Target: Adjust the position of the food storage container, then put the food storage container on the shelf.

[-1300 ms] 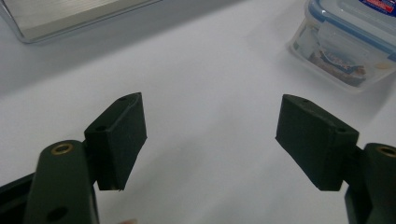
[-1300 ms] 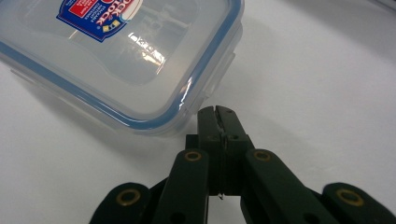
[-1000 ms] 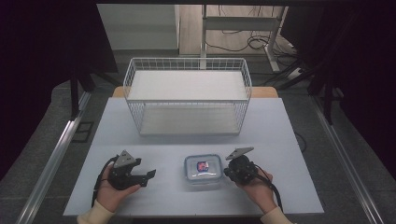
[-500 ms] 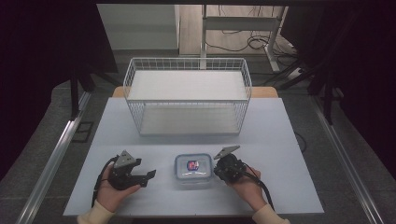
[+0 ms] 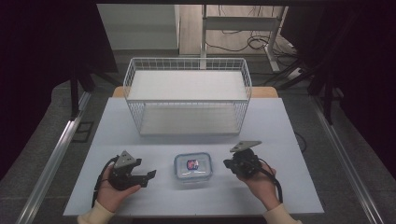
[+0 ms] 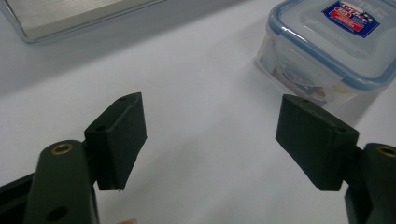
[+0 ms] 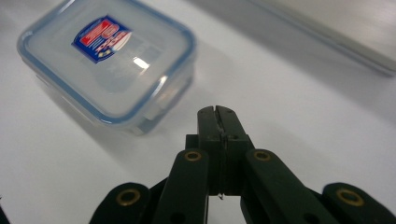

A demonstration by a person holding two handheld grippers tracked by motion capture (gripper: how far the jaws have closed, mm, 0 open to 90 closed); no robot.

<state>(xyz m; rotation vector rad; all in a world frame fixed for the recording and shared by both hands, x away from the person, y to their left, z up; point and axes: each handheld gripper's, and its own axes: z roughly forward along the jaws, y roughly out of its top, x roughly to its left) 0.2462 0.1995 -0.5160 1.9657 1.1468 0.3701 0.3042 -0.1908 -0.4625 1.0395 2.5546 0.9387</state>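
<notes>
A clear plastic food container (image 5: 193, 166) with a blue-rimmed snap lid and a red and blue label sits at the front middle of the white table. My left gripper (image 5: 148, 177) rests to its left, jaws open and aimed toward it, with bare table between the pads (image 6: 119, 135). The container (image 6: 336, 42) shows beyond its right jaw. My right gripper (image 5: 227, 163) is just right of the container, shut on nothing. Its closed tips (image 7: 217, 112) hover a short way off the container (image 7: 107, 60) without touching it.
A white wire basket (image 5: 133, 112) stands on the far half of the table (image 5: 280, 130). Table edges lie close to both hands at the front. Dark floor and a metal rail (image 5: 56, 154) run along the left side.
The right gripper went left against the container, which slid a little to the left, then the gripper drew back to the right and lifted slightly. The left gripper stayed put.
</notes>
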